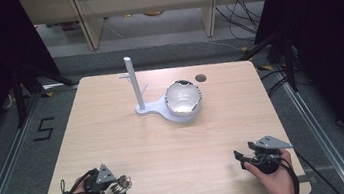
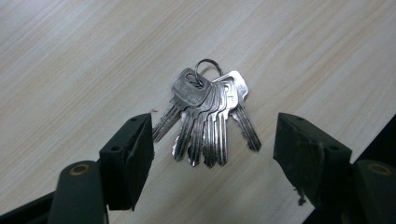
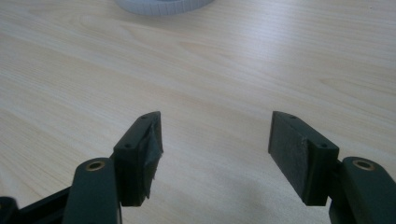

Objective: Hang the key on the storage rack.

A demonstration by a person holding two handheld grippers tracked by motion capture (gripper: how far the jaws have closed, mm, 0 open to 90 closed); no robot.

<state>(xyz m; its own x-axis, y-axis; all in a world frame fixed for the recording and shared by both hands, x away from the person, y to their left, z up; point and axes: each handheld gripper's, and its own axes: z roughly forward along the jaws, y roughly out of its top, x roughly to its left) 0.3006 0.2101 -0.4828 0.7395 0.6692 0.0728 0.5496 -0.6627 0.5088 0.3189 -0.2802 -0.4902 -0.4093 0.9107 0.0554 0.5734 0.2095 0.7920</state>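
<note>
Key bunch point(image 2: 208, 116) lay flat on the counter point(image 1: 166, 148), just ahead of the left claw point(image 2: 212, 140), between its released jaws. Right claw point(image 3: 215, 135) was released, empty. Judged: nothing grasped yet; white stand point(image 1: 168, 105) far ahead.

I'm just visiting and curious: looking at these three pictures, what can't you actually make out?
- Bunch of keys: in the high view it is too small to count the keys; in the left gripper view they overlap, hiding the lower ones.
- White stand: the bowl covers part of its base; the right gripper view cuts it off at the top edge.
- Bowl: glare hides whether anything lies inside.
- Right gripper: the hand hides its body.
</note>
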